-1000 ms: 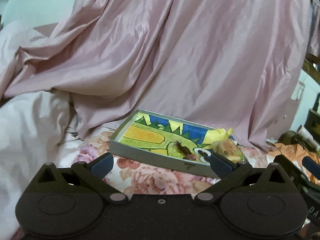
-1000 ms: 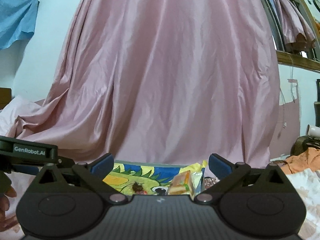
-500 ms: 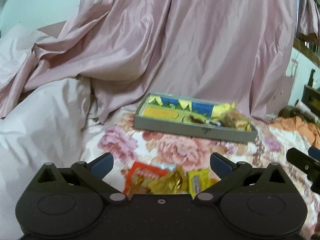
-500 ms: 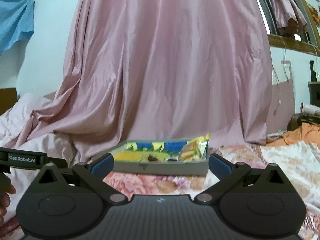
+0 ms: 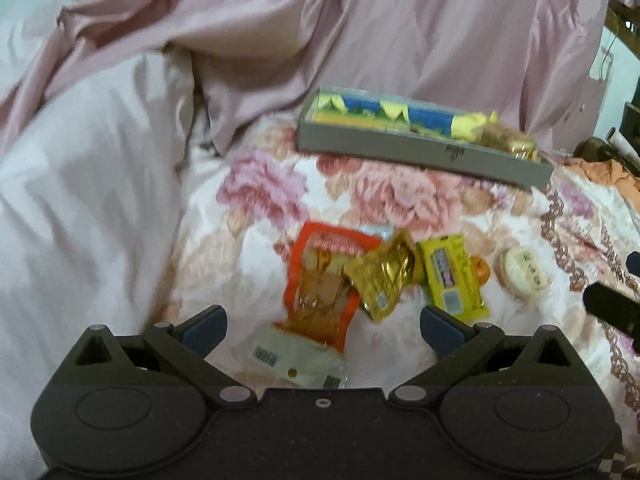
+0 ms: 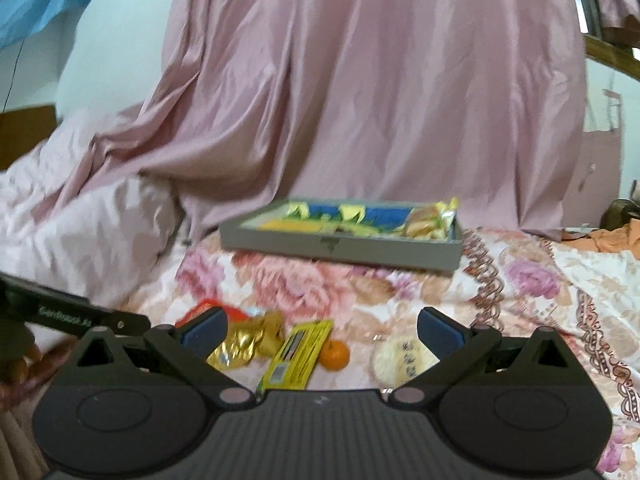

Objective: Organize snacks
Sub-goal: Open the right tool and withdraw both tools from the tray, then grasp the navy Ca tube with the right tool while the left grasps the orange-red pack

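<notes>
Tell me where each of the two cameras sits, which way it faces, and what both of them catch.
Left wrist: rides on the open left gripper, tilted down at the orange packet on the floral bedspread; part of the other gripper shows at the right edge.
Right wrist: rides on the open right gripper, aimed lower and level toward the pink curtain; the left gripper and fingers show at left.
Shared: gray tray, gold packet, yellow packet, round cracker.
</notes>
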A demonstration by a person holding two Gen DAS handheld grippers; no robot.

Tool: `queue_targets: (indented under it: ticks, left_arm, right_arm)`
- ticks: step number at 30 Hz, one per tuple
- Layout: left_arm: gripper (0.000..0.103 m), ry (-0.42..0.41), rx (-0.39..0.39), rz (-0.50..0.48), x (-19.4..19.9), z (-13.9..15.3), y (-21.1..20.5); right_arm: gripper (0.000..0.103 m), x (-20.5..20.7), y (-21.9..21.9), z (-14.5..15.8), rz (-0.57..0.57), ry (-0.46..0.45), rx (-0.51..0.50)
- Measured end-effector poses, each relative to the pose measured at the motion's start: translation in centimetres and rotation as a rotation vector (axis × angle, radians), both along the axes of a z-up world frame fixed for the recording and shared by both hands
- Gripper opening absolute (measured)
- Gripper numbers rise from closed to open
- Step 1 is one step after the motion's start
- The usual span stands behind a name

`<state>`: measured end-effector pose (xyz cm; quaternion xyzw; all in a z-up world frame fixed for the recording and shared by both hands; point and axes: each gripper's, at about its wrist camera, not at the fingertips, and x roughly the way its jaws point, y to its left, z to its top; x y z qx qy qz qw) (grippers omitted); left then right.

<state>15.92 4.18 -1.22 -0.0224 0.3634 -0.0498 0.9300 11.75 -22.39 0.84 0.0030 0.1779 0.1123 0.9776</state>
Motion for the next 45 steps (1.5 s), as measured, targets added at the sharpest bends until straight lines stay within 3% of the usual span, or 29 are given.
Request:
queue_targets:
  ticks: [10, 23, 37, 41, 45]
  left_arm:
    - [0.102, 0.131, -0.025, -0.009, 3.2, -2.8, 0.9]
    - [0.102, 0.174, 0.034, -0.103, 6.8, -4.5, 0.8]
    - [0.102, 0.144, 0.155, -0.183, 8.5, -6.0, -1.1]
    - [0.096, 0.148, 0.131, -0.183, 8.6, -6.1, -0.8]
    - [0.087, 0.144, 0.059, -0.151, 8.8, -5.7, 0.3]
  right_arm:
    - [0.103, 1.8, 3.2, -2.8, 0.078, 0.169, -0.111]
    - [0.101, 6.2, 5.3, -7.9, 0.105, 0.433, -0.045]
    - [0.083, 7.5, 7.2, -9.9, 0.13, 0.421, -0.101]
    - [0.076, 7.3, 8.1, -10.0, 0.171, 0.394, -0.116]
    - [0.062, 7.1, 8.6, -9.9, 0.195, 0.377, -0.125]
